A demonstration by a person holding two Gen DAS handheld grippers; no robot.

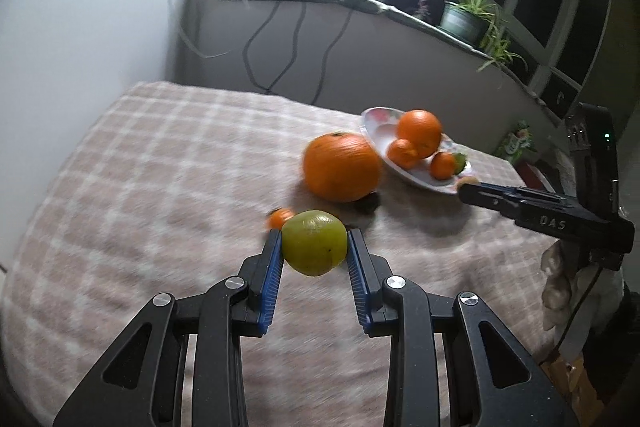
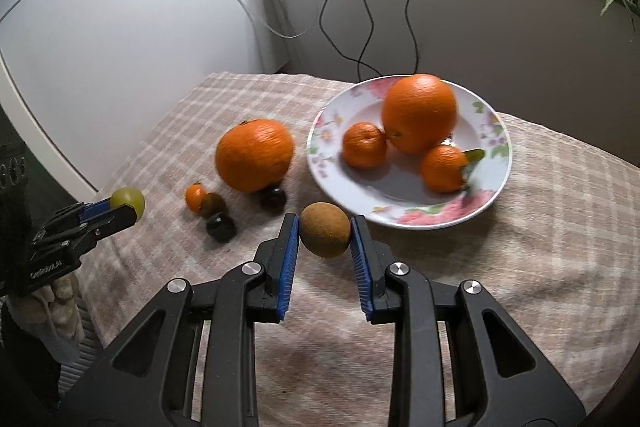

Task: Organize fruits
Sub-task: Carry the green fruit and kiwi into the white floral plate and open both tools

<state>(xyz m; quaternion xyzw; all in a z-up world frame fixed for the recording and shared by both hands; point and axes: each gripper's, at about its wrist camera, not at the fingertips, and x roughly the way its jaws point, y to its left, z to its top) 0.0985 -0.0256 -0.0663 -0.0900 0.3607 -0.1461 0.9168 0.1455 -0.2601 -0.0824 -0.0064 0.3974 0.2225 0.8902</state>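
Ahead and to the right of my right gripper (image 2: 325,235), clamped on a brown fruit (image 2: 324,229) whose long axis runs upright, sits the plate (image 2: 404,217), near. My left gripper (image 1: 314,245) pinches a green fruit (image 1: 314,242), farther from the plate, beyond the big orange (image 1: 342,167).

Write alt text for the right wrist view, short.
The right tool is shut on a small brown fruit above a checked cloth, just in front of a floral plate holding one large orange and two small ones. To the left, a large orange, a tiny orange and three dark fruits lie on the cloth; the left tool holds a green fruit.
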